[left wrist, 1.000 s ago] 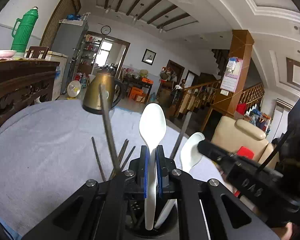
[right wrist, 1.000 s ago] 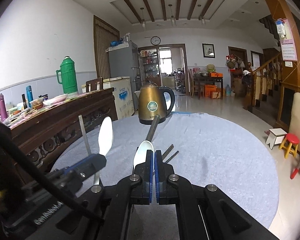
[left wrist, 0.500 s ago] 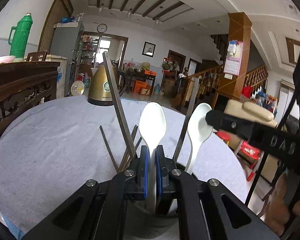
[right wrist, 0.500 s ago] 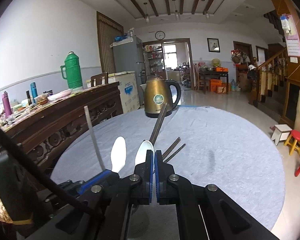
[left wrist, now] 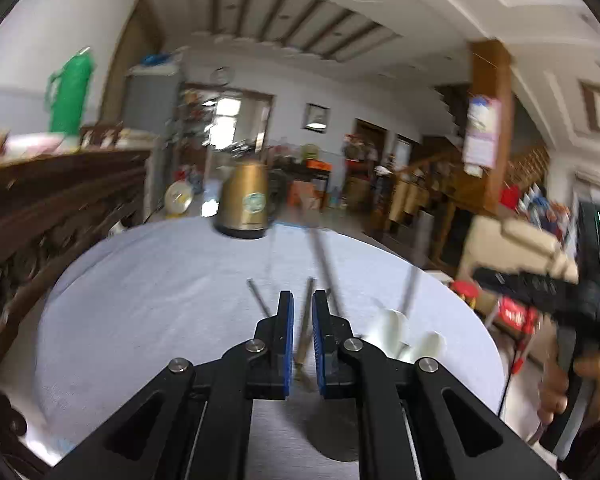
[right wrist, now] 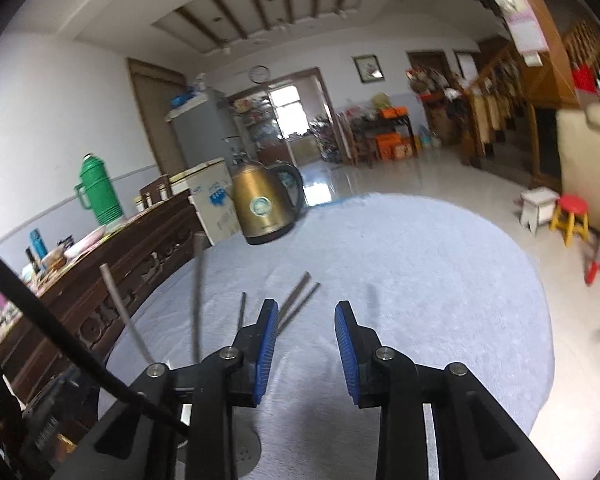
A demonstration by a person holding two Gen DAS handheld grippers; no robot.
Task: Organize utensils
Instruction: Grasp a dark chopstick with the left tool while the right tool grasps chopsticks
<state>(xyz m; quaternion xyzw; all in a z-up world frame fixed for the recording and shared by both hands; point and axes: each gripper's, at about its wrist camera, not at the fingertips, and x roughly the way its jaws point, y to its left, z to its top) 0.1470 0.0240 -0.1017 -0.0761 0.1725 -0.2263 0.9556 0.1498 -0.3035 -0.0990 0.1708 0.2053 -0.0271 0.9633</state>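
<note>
Step in hand, as judged: between deposits. Two white plastic spoons (left wrist: 404,340) stand bowl-up in a dark utensil holder (left wrist: 336,450), of which only the rim shows, below and to the right of the left gripper (left wrist: 300,336). Its blue-padded fingers (left wrist: 287,336) stand slightly parted with nothing clamped. Through the gap shows a pair of dark chopsticks (left wrist: 306,320) lying flat on the round grey-blue tablecloth (left wrist: 160,300), apparently beyond the tips; blur hides any contact. The right gripper (right wrist: 306,344) is spread wide and empty; the same chopsticks (right wrist: 298,300) lie just beyond its left finger. Grey metal handles (right wrist: 198,300) rise from the holder at lower left. A brass-coloured electric kettle (right wrist: 266,208) stands at the far edge. Next move, as judged: lower one gripper over the chopsticks, close on both, and carry them to the holder.
</note>
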